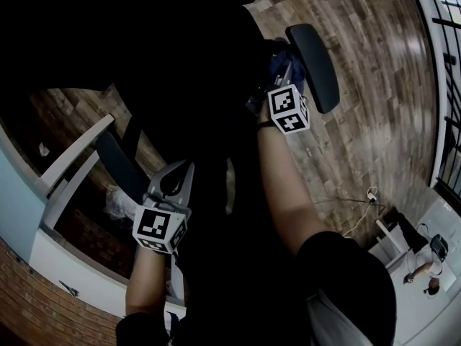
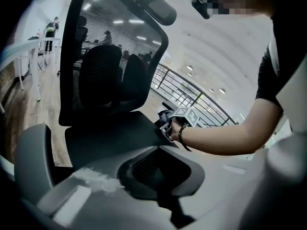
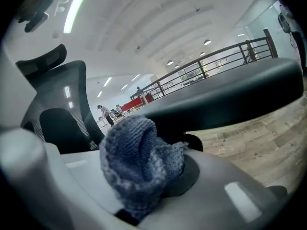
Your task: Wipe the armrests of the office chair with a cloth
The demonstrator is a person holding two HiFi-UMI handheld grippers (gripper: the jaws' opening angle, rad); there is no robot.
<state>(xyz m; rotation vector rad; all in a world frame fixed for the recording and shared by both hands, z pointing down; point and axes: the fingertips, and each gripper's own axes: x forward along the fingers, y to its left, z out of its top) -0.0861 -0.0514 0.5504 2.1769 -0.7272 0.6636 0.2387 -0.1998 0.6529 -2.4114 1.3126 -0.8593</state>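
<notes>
The right tool [image 1: 282, 74], clamped on the cloth [image 3: 136, 159], holds it at the armrest [image 1: 317, 63], upper right, ready to wipe. The left tool [image 1: 176, 179], jaws together and empty, waits lower left.

My head camera looked steeply down on the office chair [image 1: 317, 63], and both gripper cameras, sitting close, shared its mesh backrest [image 2: 115, 61].

Wood-plank floor [image 1: 374, 56], a black railing [image 2: 182, 91] at its edge, strip light [image 3: 77, 6] in a white ceiling [image 3: 158, 18].
</notes>
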